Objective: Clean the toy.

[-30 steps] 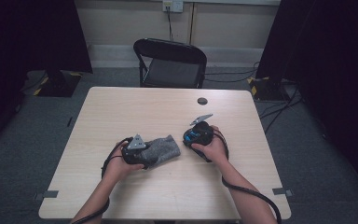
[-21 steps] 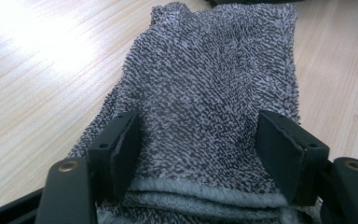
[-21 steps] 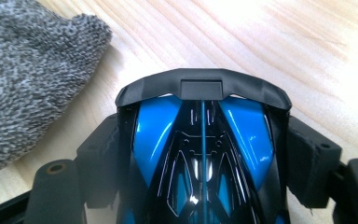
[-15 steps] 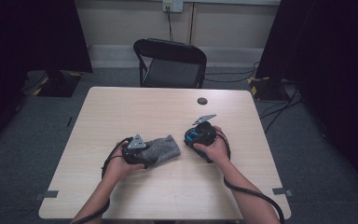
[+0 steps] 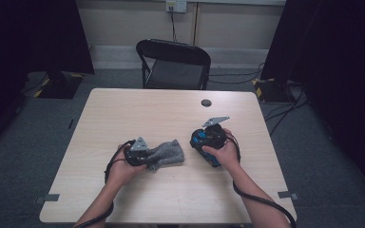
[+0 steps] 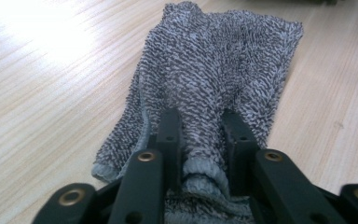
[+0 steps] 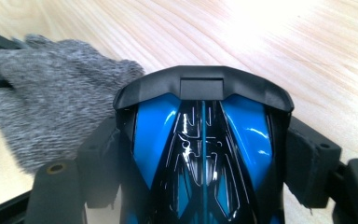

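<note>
A grey knitted cloth (image 5: 168, 153) lies flat on the pale wooden table (image 5: 171, 109), left of centre. My left gripper (image 6: 200, 116) has just been closing, and its jaws now pinch a raised fold at the cloth's (image 6: 214, 60) near edge. In the high view the left gripper (image 5: 152, 159) sits at the cloth's left end. A glossy blue and black object (image 7: 203, 135), perhaps a computer mouse, is clamped between the jaws of my right gripper (image 7: 205, 140). The right gripper (image 5: 204, 142) holds the object (image 5: 200, 139) just right of the cloth (image 7: 51, 102).
A small dark round thing (image 5: 206, 102) lies near the table's far edge. A black folding chair (image 5: 173, 61) stands behind the table. Cables trail from both grippers toward the near edge.
The right gripper, with the blue and black object in it, has edged slightly to the right, away from the cloth. The left hand and the cloth have stayed in place.
</note>
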Action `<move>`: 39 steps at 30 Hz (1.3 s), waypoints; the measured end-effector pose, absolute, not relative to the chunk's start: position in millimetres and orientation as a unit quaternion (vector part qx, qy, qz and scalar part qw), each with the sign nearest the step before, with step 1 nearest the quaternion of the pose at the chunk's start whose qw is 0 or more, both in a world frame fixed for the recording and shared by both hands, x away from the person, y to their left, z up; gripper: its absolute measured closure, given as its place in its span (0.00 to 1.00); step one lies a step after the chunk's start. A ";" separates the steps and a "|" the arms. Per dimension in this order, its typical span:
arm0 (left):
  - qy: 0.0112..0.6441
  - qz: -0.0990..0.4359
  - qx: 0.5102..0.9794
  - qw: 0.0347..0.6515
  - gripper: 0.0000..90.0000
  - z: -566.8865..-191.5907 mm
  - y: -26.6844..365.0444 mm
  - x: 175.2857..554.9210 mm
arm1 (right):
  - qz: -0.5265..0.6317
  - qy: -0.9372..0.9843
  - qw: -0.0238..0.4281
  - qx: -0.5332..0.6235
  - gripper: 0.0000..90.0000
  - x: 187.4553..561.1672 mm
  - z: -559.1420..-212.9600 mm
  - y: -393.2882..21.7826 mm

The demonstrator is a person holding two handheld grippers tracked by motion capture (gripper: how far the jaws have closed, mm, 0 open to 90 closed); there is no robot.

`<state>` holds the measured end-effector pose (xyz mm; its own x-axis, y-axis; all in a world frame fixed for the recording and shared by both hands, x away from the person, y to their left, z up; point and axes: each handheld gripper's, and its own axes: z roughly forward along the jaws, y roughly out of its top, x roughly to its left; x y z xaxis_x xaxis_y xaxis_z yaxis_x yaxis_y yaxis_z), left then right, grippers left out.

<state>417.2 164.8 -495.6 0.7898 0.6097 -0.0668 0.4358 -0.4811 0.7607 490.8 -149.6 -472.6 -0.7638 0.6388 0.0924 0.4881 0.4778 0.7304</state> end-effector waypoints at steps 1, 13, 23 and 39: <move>0.314 0.105 0.851 0.408 0.83 -493.8 165.4 418.0 | 0.393 0.853 0.097 0.329 0.28 490.0 -471.3 -150.7; 0.350 0.168 0.800 0.458 0.84 -432.4 152.4 444.2 | 0.428 0.843 0.093 0.311 0.28 479.6 -446.6 -155.0; 0.373 0.163 0.804 0.435 0.84 -419.8 115.9 467.8 | 0.439 0.846 0.089 0.290 0.28 471.0 -433.8 -139.9; 0.319 0.108 0.821 0.462 0.84 -427.9 103.0 455.5 | 0.416 0.846 0.105 0.317 0.28 480.9 -442.7 -147.6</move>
